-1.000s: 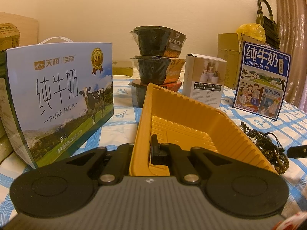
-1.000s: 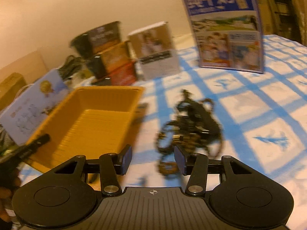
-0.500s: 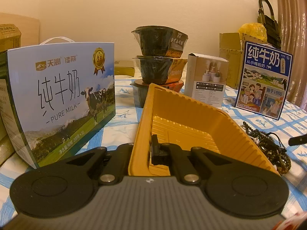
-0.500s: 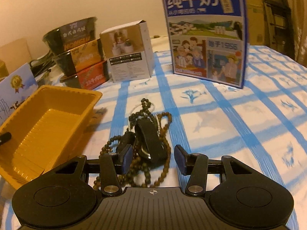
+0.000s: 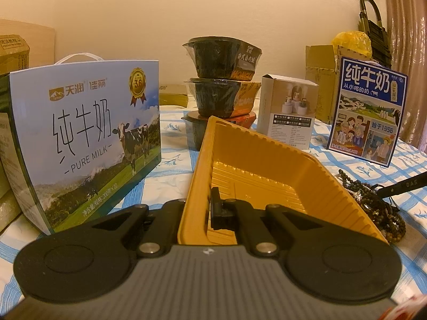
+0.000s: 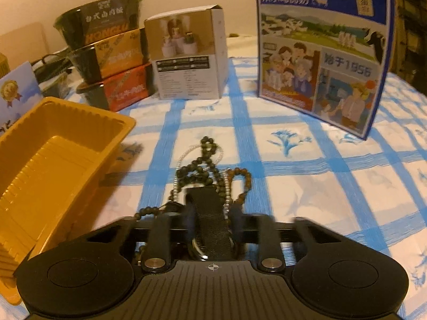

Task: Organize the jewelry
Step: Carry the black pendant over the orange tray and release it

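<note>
Since the earlier pictures, the right gripper [image 6: 210,218] has slid in over the pile of beads [image 6: 213,170], and its jaws have come much closer together. They are closing now on a black strap [image 6: 209,213] that lies on top of the pile. The strap sits right between the fingers, which look blurry from moving. I cannot tell for sure if the pads already press on it.

The left gripper [image 5: 210,210] has not moved. Its fingers are shut tight on the near wall of the yellow tray [image 5: 267,157], one finger inside and one outside. It holds the tray in place on the blue checked cloth [image 6: 307,176].

The beads and strap lie on the cloth just beside the tray, on its right side. In the left view, the pile [image 5: 373,208] shows just past the tray's right rim, with one dark fingertip of the right gripper [image 5: 400,186] reaching in over it. The tray has nothing in it yet.

Behind the tray stand three stacked black bowls [image 5: 221,90] and a small white box [image 5: 288,112]. A big milk box [image 5: 88,138] is to the left of the tray, and a blue milk box [image 5: 371,112] is to the right and farther back.

I think this means the grab has begun. Next comes lifting the strap, and maybe beads tangled with it, over into the tray. Loose strings might slip off.
</note>
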`<state>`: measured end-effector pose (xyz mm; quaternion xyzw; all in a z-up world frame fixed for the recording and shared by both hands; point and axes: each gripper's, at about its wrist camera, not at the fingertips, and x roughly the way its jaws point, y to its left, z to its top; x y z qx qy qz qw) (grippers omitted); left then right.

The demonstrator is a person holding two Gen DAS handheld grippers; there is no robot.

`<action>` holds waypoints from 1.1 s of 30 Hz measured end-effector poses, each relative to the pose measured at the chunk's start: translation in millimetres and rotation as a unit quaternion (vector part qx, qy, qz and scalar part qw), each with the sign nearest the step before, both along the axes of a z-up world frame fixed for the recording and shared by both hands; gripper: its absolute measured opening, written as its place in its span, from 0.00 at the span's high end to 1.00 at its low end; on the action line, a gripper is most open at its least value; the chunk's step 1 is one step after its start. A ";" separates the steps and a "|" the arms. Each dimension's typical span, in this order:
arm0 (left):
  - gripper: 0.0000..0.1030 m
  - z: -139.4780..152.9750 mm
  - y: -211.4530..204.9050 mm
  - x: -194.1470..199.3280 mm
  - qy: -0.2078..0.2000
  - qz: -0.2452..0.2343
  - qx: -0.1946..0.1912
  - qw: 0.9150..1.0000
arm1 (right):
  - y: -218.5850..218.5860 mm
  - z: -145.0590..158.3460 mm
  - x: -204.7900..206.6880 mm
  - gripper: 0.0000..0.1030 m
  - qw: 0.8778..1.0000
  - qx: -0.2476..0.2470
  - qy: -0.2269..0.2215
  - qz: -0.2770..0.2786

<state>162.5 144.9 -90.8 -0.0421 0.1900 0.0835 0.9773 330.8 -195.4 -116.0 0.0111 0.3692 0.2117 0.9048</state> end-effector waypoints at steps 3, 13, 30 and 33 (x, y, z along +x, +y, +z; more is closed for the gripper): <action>0.96 0.0 -0.1 0.0 0.000 0.000 0.000 1.000 | -5.5 4.3 -4.2 0.80 1.000 0.007 -0.007 -0.007; 0.96 2.3 -0.5 -0.1 0.000 0.001 -0.003 1.000 | -31.4 43.6 -29.4 0.80 0.995 0.080 -0.029 -0.046; 0.97 2.9 -0.7 -1.3 -0.001 0.004 -0.007 1.000 | 65.3 65.6 -61.9 0.80 0.971 0.222 0.053 0.070; 0.97 2.8 -0.8 -1.4 -0.001 0.005 -0.007 1.000 | 88.1 58.7 -65.8 0.80 0.967 0.231 0.078 0.077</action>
